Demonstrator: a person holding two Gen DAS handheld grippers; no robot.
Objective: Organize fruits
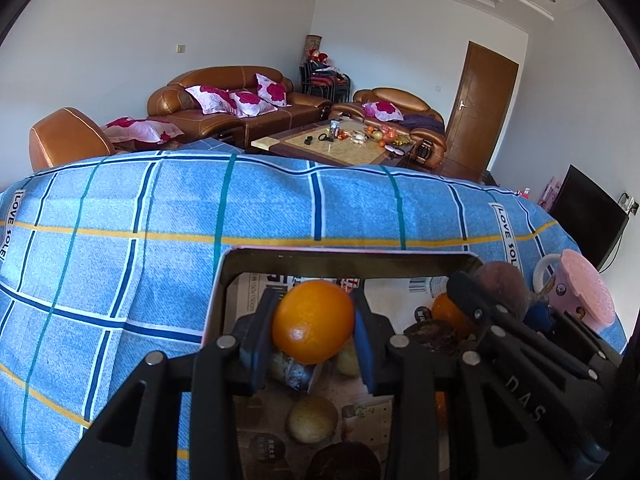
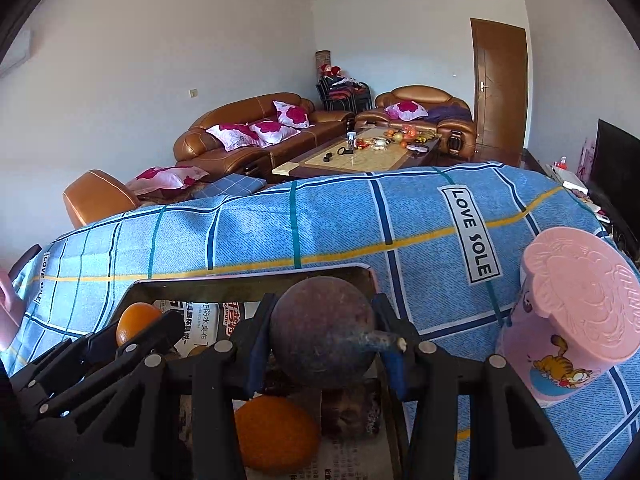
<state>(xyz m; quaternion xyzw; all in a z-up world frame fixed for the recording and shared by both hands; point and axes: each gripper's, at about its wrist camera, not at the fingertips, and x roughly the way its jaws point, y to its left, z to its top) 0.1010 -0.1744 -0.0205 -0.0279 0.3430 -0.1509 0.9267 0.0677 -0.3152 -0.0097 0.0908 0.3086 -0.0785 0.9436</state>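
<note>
My left gripper [image 1: 312, 320] is shut on an orange [image 1: 313, 322], held over a dark metal tray [image 1: 348, 260] lined with newspaper. In the left wrist view the tray holds another orange [image 1: 448, 310], a pale round fruit [image 1: 313, 419] and dark brown fruits [image 1: 430, 334]. My right gripper [image 2: 325, 332] is shut on a dark brownish-purple round fruit [image 2: 324, 332] with a short stem, above the same tray [image 2: 248, 278]. Below it lies an orange [image 2: 276, 432]. The left gripper [image 2: 132, 340] shows at the left of the right wrist view, with its orange [image 2: 136, 322].
A pink lidded cup [image 2: 576, 308] with a cartoon cat stands right of the tray on the blue checked cloth [image 2: 280, 232]. The same cup [image 1: 580, 292] shows at the right in the left wrist view. Sofas and a cluttered coffee table [image 1: 340, 144] stand beyond.
</note>
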